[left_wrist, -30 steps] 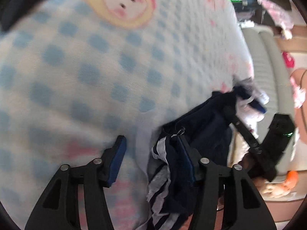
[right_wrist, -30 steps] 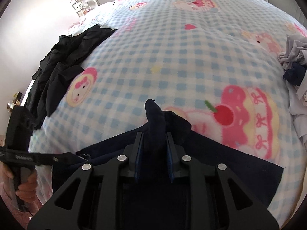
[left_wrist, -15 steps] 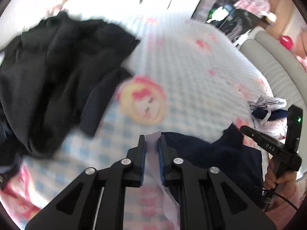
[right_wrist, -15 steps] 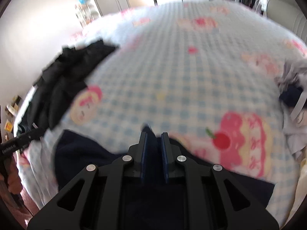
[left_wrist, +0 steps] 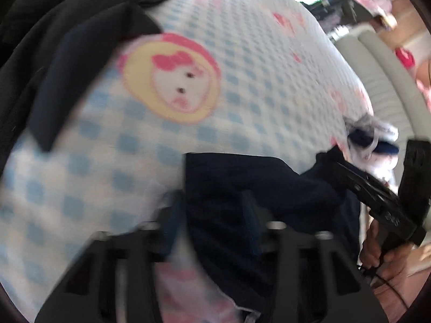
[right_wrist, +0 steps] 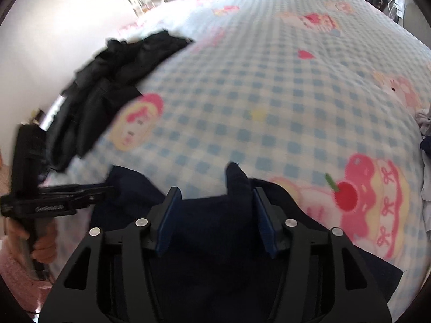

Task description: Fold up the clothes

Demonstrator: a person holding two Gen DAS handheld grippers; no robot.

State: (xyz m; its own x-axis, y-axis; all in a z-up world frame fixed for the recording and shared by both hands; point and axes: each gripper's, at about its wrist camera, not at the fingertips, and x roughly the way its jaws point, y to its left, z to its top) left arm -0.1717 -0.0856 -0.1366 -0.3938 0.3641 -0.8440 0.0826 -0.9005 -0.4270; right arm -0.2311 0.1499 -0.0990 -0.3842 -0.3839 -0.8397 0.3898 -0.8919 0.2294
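Soft, limp navy garment (right_wrist: pixel 221 255) at lower frame: right gripper (right_wrist: pixel 216 215) and left gripper (left_wrist: pixel 212 223) both gape; pinch its hem corners.

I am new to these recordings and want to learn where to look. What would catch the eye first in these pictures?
First, the blue-and-white checked bedspread with pink cartoon prints that fills both views. Next, the flat dark navy garment at its near edge, under the open right gripper, with a peak of cloth standing by one finger. A rumpled pile of black clothes lies on the bed's left side.
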